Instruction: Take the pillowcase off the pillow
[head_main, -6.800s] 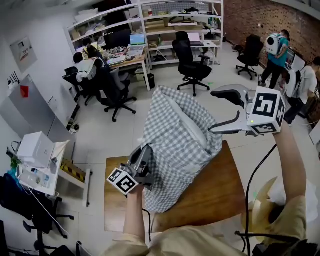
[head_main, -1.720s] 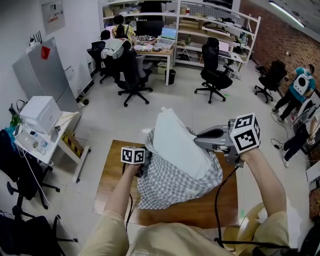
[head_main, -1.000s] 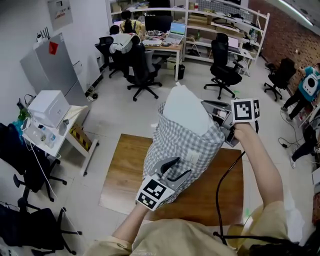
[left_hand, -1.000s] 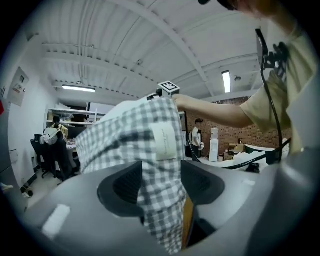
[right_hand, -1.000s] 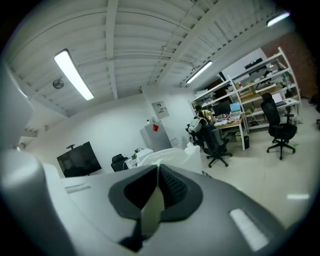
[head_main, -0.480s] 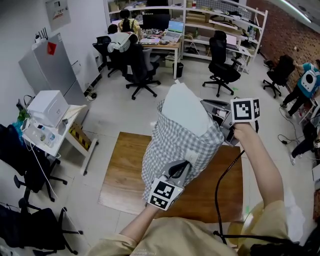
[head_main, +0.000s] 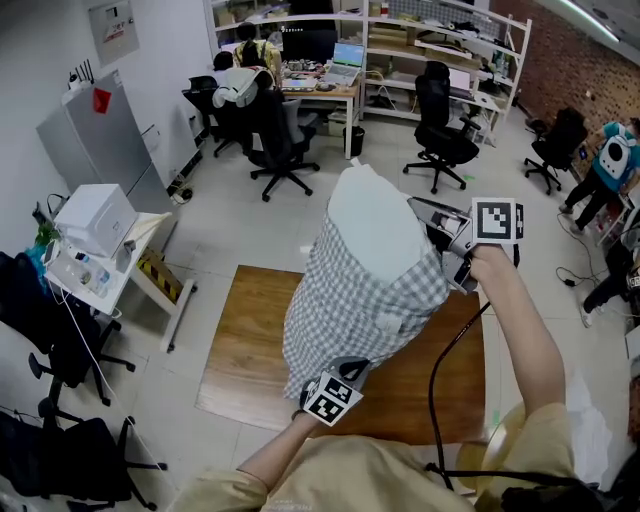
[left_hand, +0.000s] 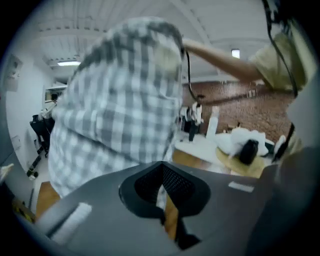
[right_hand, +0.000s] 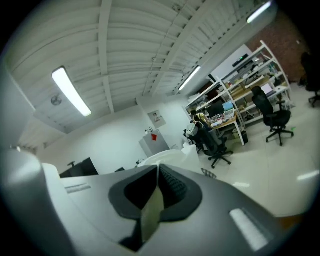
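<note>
A white pillow (head_main: 375, 220) stands upright above the wooden table (head_main: 250, 340), its top bare. The grey-and-white checked pillowcase (head_main: 360, 305) covers its lower part. My right gripper (head_main: 432, 218) is level at the pillow's upper right, shut on the pillow's edge; white fabric (right_hand: 172, 156) shows just past its jaws (right_hand: 157, 182). My left gripper (head_main: 348, 370) is low at the case's bottom hem, shut on the checked cloth. In the left gripper view the pillowcase (left_hand: 120, 110) rises directly above the closed jaws (left_hand: 162, 172), with a strip of cloth between them.
Office chairs (head_main: 440, 125) and a desk with seated people (head_main: 240, 80) fill the back. A white printer on a cart (head_main: 95, 220) and a grey cabinet (head_main: 85, 135) stand at the left. A person (head_main: 612, 160) stands at the far right. A cable (head_main: 440, 370) hangs from my right gripper.
The left gripper, open a second ago, shut on the case's lower part and moved down. The pillowcase slid lower, baring more pillow. The right gripper stayed about where it was.
</note>
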